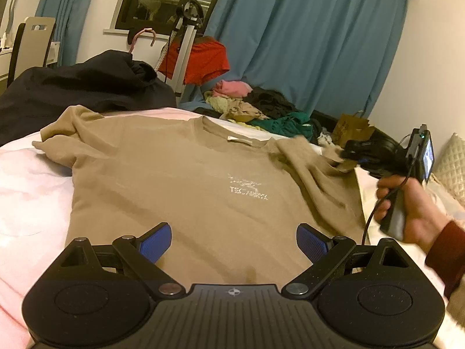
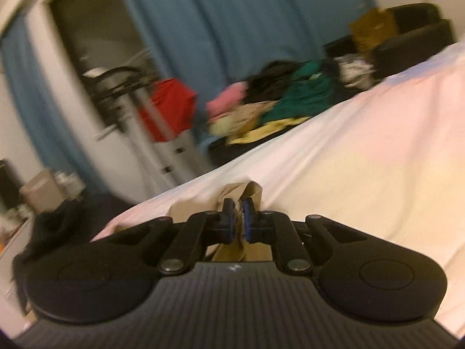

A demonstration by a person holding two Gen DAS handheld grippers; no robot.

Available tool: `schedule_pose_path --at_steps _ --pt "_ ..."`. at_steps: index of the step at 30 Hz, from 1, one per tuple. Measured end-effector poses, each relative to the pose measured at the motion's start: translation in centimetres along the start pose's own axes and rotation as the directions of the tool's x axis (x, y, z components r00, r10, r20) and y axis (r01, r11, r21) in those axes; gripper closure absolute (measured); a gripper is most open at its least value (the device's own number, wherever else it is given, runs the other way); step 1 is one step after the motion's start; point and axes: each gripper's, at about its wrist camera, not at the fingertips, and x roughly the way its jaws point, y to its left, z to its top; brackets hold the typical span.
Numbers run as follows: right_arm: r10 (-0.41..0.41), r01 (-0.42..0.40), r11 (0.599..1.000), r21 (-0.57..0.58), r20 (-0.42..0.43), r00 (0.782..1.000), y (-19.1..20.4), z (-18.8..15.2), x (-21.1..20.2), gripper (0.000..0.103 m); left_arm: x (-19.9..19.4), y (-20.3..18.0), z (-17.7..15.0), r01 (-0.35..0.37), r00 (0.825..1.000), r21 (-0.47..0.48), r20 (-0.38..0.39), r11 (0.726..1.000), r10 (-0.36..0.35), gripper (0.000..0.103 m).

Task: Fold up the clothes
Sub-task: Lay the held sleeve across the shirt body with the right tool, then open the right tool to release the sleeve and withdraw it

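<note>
A tan T-shirt (image 1: 186, 180) with a white chest logo lies face up on the pink-white bed sheet (image 1: 26, 192). My left gripper (image 1: 232, 240) is open and empty, hovering over the shirt's lower hem. My right gripper (image 1: 347, 152) is shut on the shirt's right sleeve and holds it lifted at the right edge. In the blurred right wrist view the right gripper (image 2: 237, 213) pinches tan fabric (image 2: 232, 193) between its blue pads, above the sheet (image 2: 363, 151).
A dark garment (image 1: 87, 87) lies at the far left of the bed. A pile of mixed clothes (image 1: 255, 107) sits beyond the far edge. A stand with a red garment (image 1: 206, 58) and blue curtains (image 1: 305, 35) are behind. A pillow (image 1: 450, 165) is at the right.
</note>
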Motion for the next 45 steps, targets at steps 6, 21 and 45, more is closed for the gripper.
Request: schedule_pose_path --at_steps 6,21,45 --pt "-0.209 0.204 0.977 0.054 0.093 0.974 -6.2 3.8 -0.1 0.099 0.7 0.0 -0.3 0.003 1.000 0.002 -0.021 1.000 -0.003 0.008" --pt "-0.109 0.124 0.969 0.214 -0.084 0.991 -5.5 -5.2 -1.2 0.016 -0.1 0.4 -0.2 0.002 1.000 -0.017 -0.002 1.000 -0.002 0.008" --pt "-0.280 0.263 0.934 0.242 0.040 0.959 -11.3 -6.4 -4.7 0.076 -0.2 1.4 0.0 0.004 1.000 -0.022 -0.008 1.000 -0.004 0.008"
